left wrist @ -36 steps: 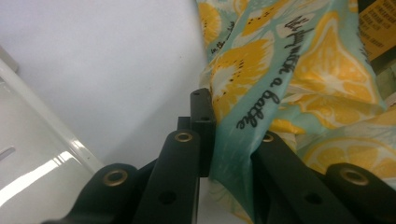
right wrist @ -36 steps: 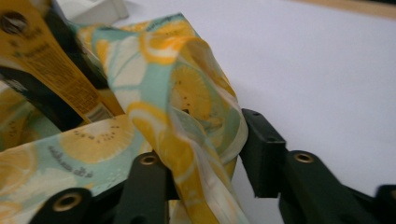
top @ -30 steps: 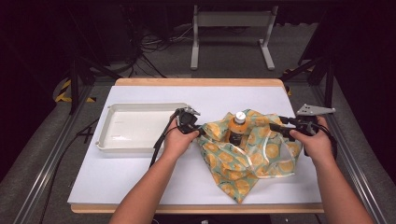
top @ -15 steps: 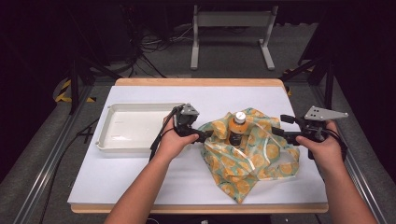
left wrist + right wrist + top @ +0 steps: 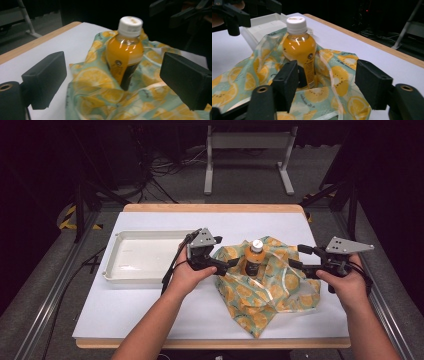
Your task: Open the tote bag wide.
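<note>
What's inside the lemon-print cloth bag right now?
An orange juice bottle with a white cap stands upright in the lemon-print cloth bag; its base is hidden by fabric.

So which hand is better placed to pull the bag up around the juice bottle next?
Probably the left: its open tongs sit at the lemon-print bag's edge beside the juice bottle; the right tongs hover farther off.

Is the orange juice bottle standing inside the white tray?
No, the orange juice bottle stands upright on the lemon-print bag, to the right of the white tray.

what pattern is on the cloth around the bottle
Orange and lemon slices on pale green cloth, clearest in the left gripper view.
</note>
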The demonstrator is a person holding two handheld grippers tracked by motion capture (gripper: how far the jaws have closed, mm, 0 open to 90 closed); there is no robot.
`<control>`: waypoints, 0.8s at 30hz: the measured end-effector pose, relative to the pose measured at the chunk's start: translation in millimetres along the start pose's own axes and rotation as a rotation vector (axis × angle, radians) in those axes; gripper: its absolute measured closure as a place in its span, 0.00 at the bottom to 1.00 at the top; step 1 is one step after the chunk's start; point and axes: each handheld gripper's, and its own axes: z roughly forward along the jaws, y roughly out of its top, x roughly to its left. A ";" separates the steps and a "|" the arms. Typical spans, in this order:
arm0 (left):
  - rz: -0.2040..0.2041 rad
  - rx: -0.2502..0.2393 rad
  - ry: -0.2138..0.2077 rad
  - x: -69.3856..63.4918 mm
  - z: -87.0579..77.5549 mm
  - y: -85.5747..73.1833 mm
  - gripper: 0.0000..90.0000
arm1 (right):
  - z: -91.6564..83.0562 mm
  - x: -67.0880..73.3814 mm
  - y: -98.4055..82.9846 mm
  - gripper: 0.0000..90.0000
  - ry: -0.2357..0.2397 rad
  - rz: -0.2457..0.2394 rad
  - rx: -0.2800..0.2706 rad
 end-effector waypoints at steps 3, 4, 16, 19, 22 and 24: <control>0.035 -0.005 -0.002 -9.7 -6.5 2.5 0.17 | -0.6 5.4 -0.8 0.51 0.011 -0.020 -0.001; 0.057 -0.004 -0.001 -12.9 -9.1 2.9 0.22 | -0.6 6.9 -1.1 0.52 0.015 -0.028 0.001; 0.040 0.057 -0.199 -40.7 -9.2 -21.2 0.79 | 16.0 32.5 -18.2 0.77 0.097 -0.046 0.015; 0.035 0.082 -0.213 -43.0 -4.3 -27.8 0.84 | 22.0 40.1 -21.4 0.80 0.123 -0.046 0.013; 0.035 0.117 -0.202 -41.5 2.9 -36.2 0.93 | 25.3 45.5 -22.3 0.81 0.139 -0.052 0.009; 0.020 0.126 -0.198 -37.8 7.5 -42.5 0.94 | 25.5 44.9 -23.1 0.80 0.123 -0.063 0.019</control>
